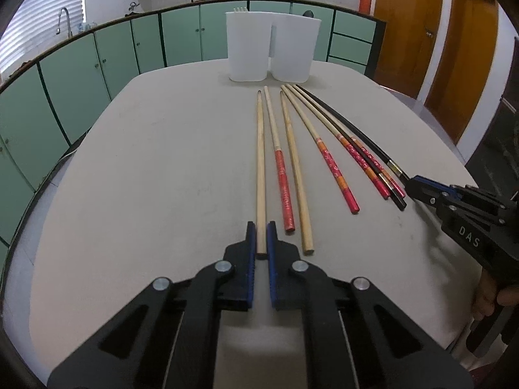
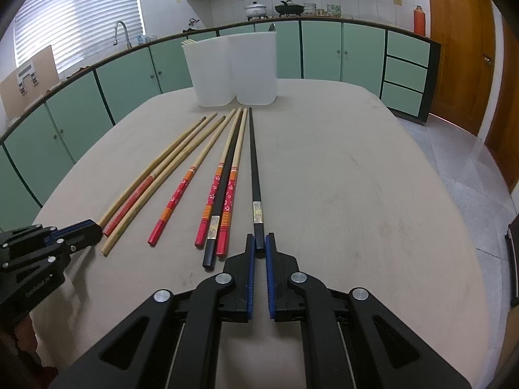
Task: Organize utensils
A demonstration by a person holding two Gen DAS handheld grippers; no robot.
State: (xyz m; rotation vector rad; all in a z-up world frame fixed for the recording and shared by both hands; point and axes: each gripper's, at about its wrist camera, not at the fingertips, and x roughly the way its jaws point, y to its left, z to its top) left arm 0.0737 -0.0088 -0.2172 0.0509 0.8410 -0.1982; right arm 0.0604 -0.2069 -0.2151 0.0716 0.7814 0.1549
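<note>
My left gripper (image 1: 261,238) clamped on plain chopstick (image 1: 260,168); right gripper (image 2: 259,246) clamped on black chopstick (image 2: 254,175) (table (image 2: 373,194) right half bare, edge far).

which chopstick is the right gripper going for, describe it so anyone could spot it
On the beige table, find the row of chopsticks before two white plastic containers. It is the black chopstick at the row's right end, lying alone, its end between the right gripper fingers.

Two containers (image 1: 269,47) are set side by side, touching, at the counter's (image 1: 146,162) far edge. Before them, chopsticks (image 1: 288,155) are laid in a row, fanned from the containers toward the near edge, with several touching at the right.
</note>
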